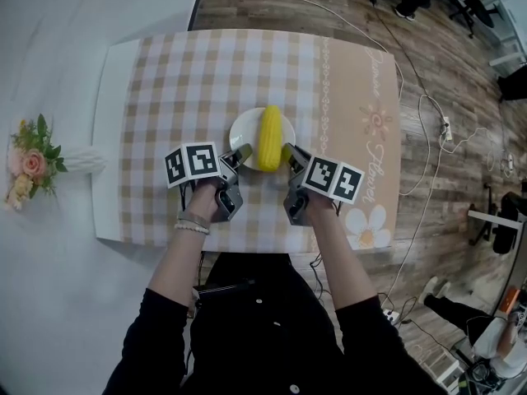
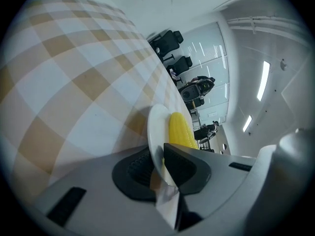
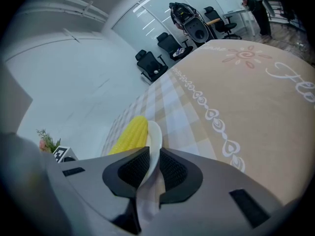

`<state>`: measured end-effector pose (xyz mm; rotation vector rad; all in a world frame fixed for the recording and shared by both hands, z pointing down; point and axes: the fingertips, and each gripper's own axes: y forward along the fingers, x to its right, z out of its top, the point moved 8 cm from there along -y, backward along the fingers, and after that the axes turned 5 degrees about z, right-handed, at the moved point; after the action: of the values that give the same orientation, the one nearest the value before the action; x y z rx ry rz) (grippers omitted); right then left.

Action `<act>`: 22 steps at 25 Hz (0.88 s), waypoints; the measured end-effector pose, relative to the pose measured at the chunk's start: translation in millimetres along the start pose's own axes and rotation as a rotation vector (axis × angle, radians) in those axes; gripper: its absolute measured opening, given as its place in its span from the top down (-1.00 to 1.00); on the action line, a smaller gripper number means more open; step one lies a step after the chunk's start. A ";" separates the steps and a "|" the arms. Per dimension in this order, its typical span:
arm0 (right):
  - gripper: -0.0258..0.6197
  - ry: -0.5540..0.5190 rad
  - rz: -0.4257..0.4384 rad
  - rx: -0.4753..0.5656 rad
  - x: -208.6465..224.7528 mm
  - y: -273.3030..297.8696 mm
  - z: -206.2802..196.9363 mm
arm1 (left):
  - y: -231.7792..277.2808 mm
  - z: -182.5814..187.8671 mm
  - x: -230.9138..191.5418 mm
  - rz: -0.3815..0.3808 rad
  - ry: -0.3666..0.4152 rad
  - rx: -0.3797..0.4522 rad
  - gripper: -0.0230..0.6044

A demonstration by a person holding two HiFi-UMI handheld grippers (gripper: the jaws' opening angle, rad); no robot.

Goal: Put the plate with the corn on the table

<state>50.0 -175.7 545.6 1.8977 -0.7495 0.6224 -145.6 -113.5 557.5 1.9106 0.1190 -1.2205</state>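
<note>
A: Item one, the task's thing?

B: White plate (image 1: pixel 244 132), round, with one yellow corn cob (image 1: pixel 269 138) lying lengthwise across its middle. Location: over the centre of the table, above the checked half of the tablecloth (image 1: pixel 165 89). Whether its base touches the cloth cannot be told.

A: Item two?

B: Left gripper (image 1: pixel 241 153), held in the person's left hand (image 1: pixel 206 202). In the left gripper view its jaws are clamped on the near rim of the plate (image 2: pixel 156 129), one pad above and one below, with the corn cob (image 2: pixel 180 130) just beyond.

A: Item three?

B: Right gripper (image 1: pixel 290 152), on the opposite side of the plate. In the right gripper view its jaws pinch the plate's rim (image 3: pixel 154 140), with the corn cob (image 3: pixel 130 134) lying just to the left of the rim.

A: Surroundings?

B: White table (image 1: pixel 102 138); the cloth's right portion is plain tan with a printed daisy (image 1: pixel 367 225). A bunch of pink flowers (image 1: pixel 31 161) lies left of the table. A white cable (image 1: pixel 422 113) trails over the wooden floor to the right.
</note>
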 end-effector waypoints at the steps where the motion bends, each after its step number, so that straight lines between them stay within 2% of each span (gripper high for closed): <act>1: 0.63 0.000 -0.007 -0.002 0.1 0.5 0.2 | 0.2 0.4 0.0 0.003 -0.001 -0.007 0.76; 11: 0.63 0.005 -0.059 -0.022 -1.3 3.5 -0.4 | -7.3 1.9 -6.6 0.038 -0.028 -0.059 0.76; 22: 0.63 -0.036 -0.085 -0.056 -4.3 5.9 1.4 | -19.5 1.1 -13.9 0.078 -0.027 -0.069 0.74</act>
<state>42.9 -178.0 545.5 1.8837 -0.6981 0.5105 -163.0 -97.1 556.5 1.8223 0.0710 -1.1746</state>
